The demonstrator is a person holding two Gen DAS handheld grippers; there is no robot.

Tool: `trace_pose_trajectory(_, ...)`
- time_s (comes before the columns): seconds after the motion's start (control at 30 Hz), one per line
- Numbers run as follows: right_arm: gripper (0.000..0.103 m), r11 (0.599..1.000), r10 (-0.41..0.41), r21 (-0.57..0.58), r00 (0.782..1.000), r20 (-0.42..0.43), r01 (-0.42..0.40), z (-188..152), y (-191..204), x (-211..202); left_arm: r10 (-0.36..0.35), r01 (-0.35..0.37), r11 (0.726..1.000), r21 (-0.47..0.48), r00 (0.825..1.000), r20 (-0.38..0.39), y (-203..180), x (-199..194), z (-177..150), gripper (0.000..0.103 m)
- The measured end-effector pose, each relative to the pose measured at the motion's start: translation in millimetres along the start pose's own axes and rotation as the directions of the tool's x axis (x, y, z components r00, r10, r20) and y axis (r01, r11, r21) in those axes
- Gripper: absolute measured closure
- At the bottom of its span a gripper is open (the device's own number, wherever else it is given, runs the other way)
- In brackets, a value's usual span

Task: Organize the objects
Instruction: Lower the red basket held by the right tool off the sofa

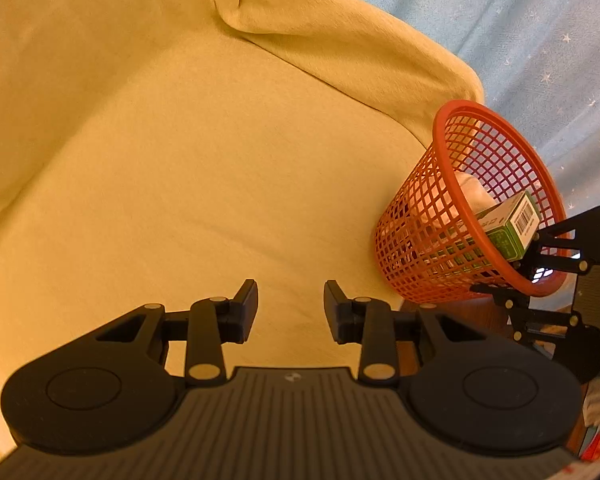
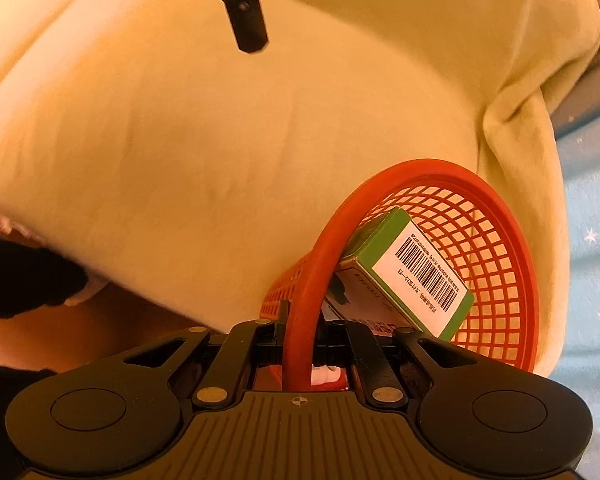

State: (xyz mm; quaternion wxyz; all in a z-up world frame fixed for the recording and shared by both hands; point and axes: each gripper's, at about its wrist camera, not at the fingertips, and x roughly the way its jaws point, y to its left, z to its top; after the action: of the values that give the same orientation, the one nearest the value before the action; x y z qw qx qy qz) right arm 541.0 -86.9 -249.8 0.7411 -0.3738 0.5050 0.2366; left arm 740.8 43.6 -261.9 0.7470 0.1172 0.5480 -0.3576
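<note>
A red mesh basket [image 1: 428,216] stands tilted at the right end of a yellow sofa seat [image 1: 204,168]. Inside it a green box with a barcode label [image 1: 512,226] leans against the wall, with something white [image 1: 474,192] behind it. My right gripper [image 2: 300,328] is shut on the basket's rim [image 2: 304,292], one finger outside the mesh and one inside, right beside the green box [image 2: 416,276]. In the left wrist view the right gripper [image 1: 540,264] shows at the basket's near rim. My left gripper [image 1: 291,308] hovers open over the seat, left of the basket, holding nothing.
The sofa's yellow backrest and armrest [image 1: 340,32] curve behind the basket. Pale blue star-patterned fabric [image 1: 540,40] lies beyond the armrest. A dark gloved hand [image 2: 16,280] shows at the left edge of the right wrist view. One left-gripper finger [image 2: 246,20] hangs at the top.
</note>
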Motion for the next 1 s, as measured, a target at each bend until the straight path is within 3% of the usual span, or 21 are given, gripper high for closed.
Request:
trace_pose_trajectory(0.3, 0.100, 0.988, 0.020, -0.152, 0.999, 0.034, -0.014, -73.1, 35.8, -38.2, 0.048, -0.045, 0.995, -0.090, 0.999, 0.026, -71.2, -22.7, -39.0, 0.071)
trace_pose_trajectory(0.6, 0.100, 0.994, -0.007, -0.109, 1.000, -0.003, 0.007, -134.1, 80.9, -62.7, 0.026, -0.025, 0.999, -0.048, 0.999, 0.024, -127.6, -26.8, -80.5, 0.069)
trace_pose_trajectory(0.77, 0.100, 0.996, -0.027, -0.090, 0.999, -0.024, 0.025, -157.5, 103.1, -68.5, 0.025, -0.024, 1.000, -0.013, 0.999, 0.022, -151.0, -31.6, -114.4, 0.058)
trace_pose_trajectory(1.0, 0.100, 0.996, -0.015, -0.090, 0.998, -0.059, 0.010, -195.9, 123.1, -56.4, 0.044, -0.042, 0.998, -0.041, 0.999, 0.029, -171.7, -23.1, -146.4, 0.047)
